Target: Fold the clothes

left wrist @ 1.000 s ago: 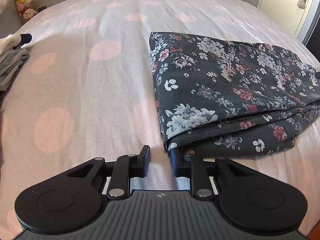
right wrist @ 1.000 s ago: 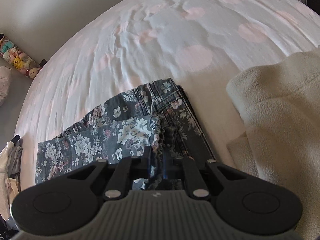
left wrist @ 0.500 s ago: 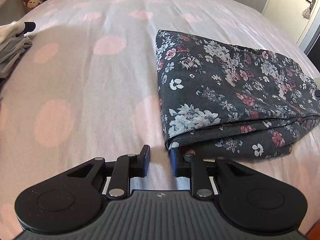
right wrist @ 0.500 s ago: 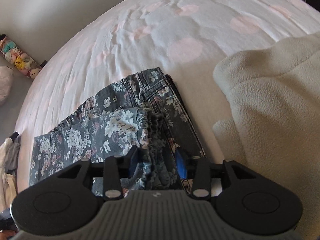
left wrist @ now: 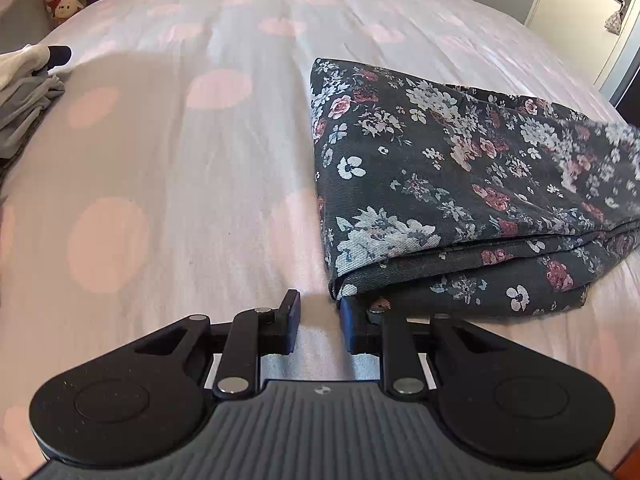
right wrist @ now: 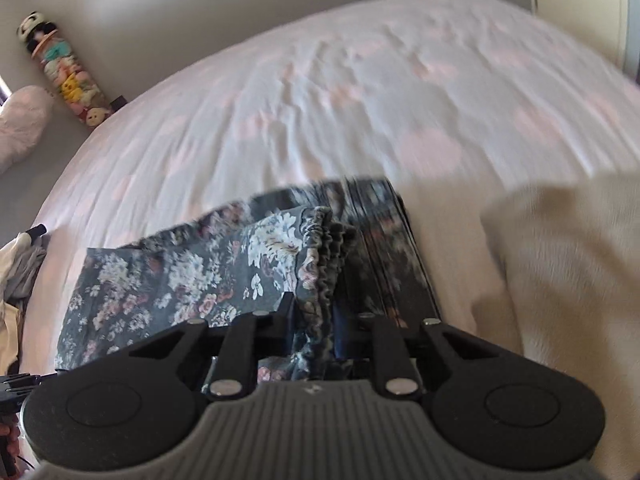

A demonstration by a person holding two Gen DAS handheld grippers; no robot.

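**Right claw (right wrist: 316, 316) clamped on floral trousers (right wrist: 192, 276), left claw (left wrist: 320, 312) spread at the folded corner**

Right claw: fingers drawn close, with the gathered elastic waistband bunched between them and filling the gap. Blurred view, so hard to tell how firm the pinch. Left claw: fingers apart, nothing held, only bare dotted bed sheet (left wrist: 160, 160) in the gap. Right finger of it touching the near corner of the folded cloth, perhaps a little under it.

Floral trousers lying folded on the sheet, ahead and to the right of the left claw, ahead and to the left of the right claw.

Probably a denim-like cloth: soft and limp, yet rather thick and not so light, with stiffer seams. Not fragile, not slippery. Likely to sag and fall open if lifted by one point only. Better to take hold at the waistband and at the folded corner, through all layers together.

Cream fleece blanket (right wrist: 560, 260) just to the right of the right claw, near the trousers. Pile of grey and white clothes (left wrist: 24, 100) far to the left of the left claw. No basket, box or other container visible, so no contents to tell.
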